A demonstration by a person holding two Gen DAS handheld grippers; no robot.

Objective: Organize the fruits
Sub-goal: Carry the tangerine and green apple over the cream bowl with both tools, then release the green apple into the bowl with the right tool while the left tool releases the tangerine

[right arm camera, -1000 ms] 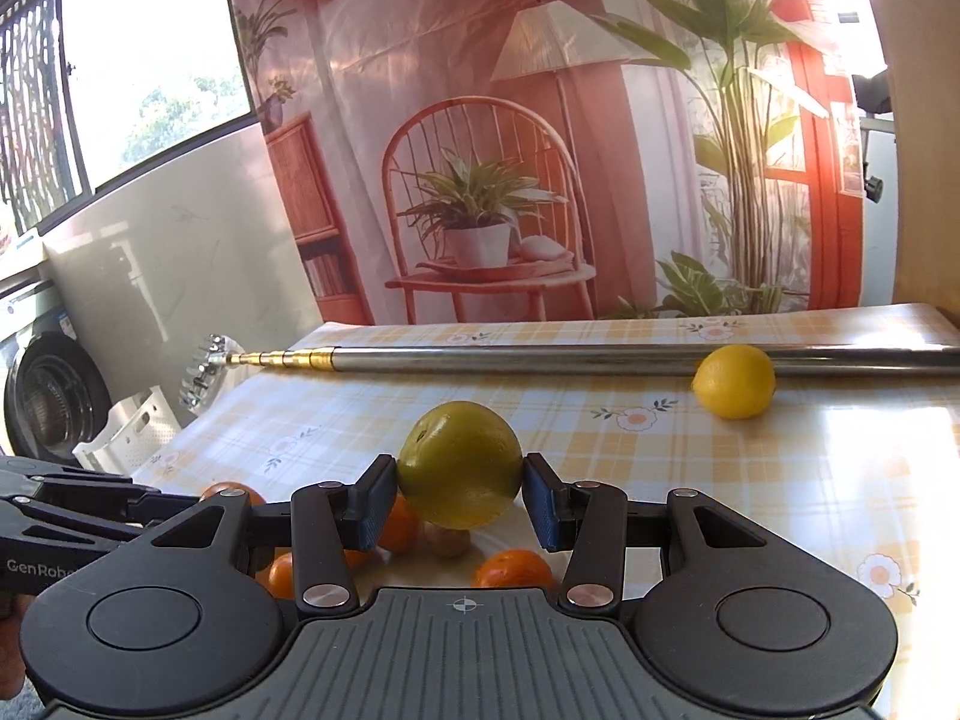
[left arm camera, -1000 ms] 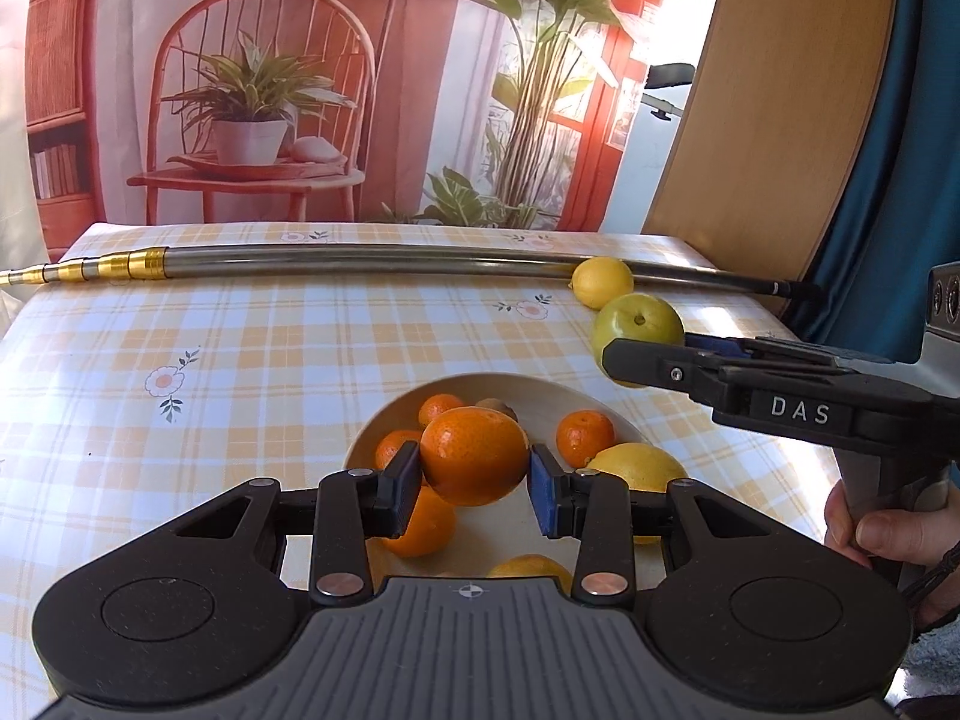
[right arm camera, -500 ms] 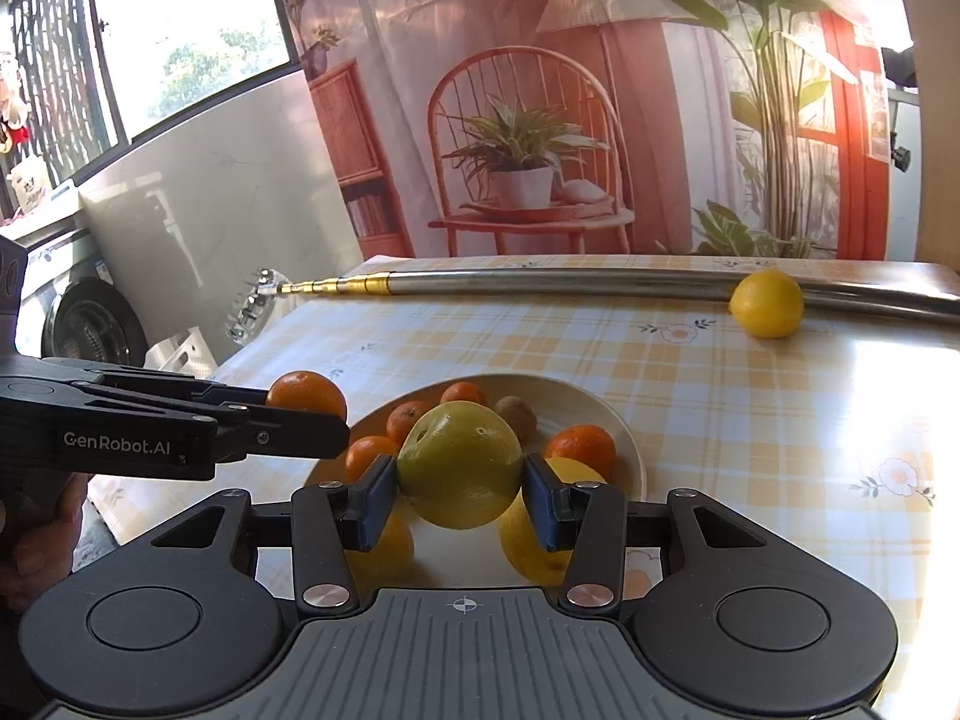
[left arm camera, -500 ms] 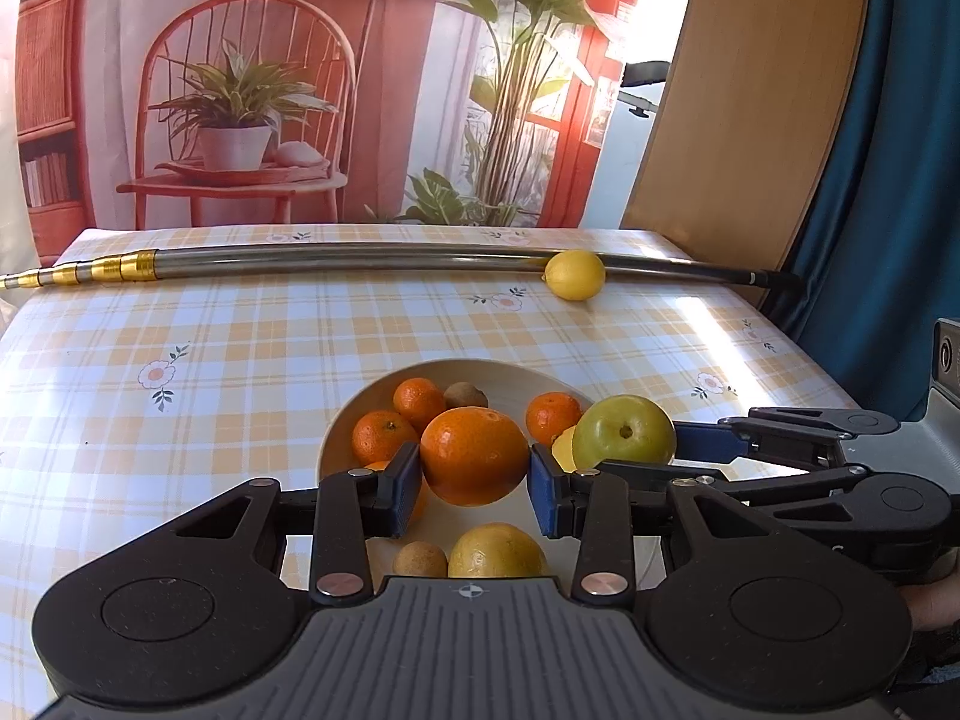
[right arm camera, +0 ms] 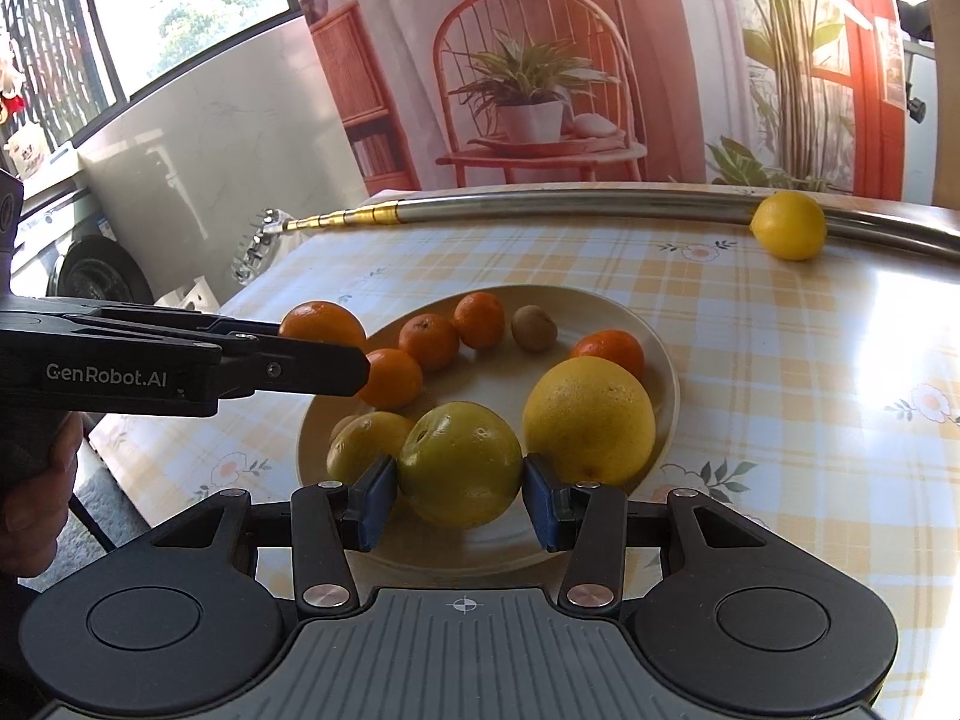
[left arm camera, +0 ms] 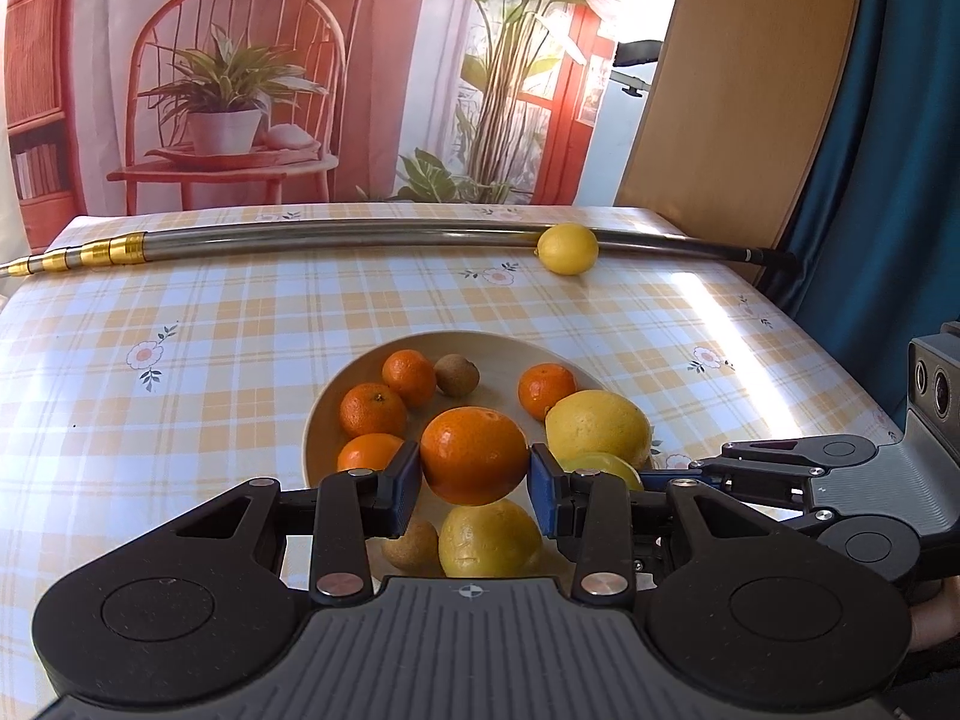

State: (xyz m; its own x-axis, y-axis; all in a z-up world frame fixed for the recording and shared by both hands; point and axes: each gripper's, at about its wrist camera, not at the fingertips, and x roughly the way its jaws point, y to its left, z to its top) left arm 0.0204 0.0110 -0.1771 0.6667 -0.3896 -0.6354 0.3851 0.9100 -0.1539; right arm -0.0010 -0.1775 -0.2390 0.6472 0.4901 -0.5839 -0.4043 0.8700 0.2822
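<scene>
Presently catalogued, item by item:

- Left gripper: clamped on a large orange, blue pads pressed to both sides; held just above the near part of the plate; seen from the right wrist view as a black arm reaching in from the left, orange at its tip
- Right gripper: closed around a yellow-green fruit, held over the near edge of the plate, just left of a big yellow citrus
- Plate, cream, round, on a yellow checked tablecloth with small flower prints
- On the plate, far side: three small mandarins grouped left, one small mandarin at right, a brown kiwi-like fruit between
- On the plate, near side: a yellow citrus below the held orange, a small brown fruit touching its left
- Off the plate: a single lemon at the far right of the table, resting against a long metal pole with gold bands at its left end
- Backdrop: printed scene of a red chair and potted plant
- Person's hand: partly visible on the left gripper's handle
</scene>
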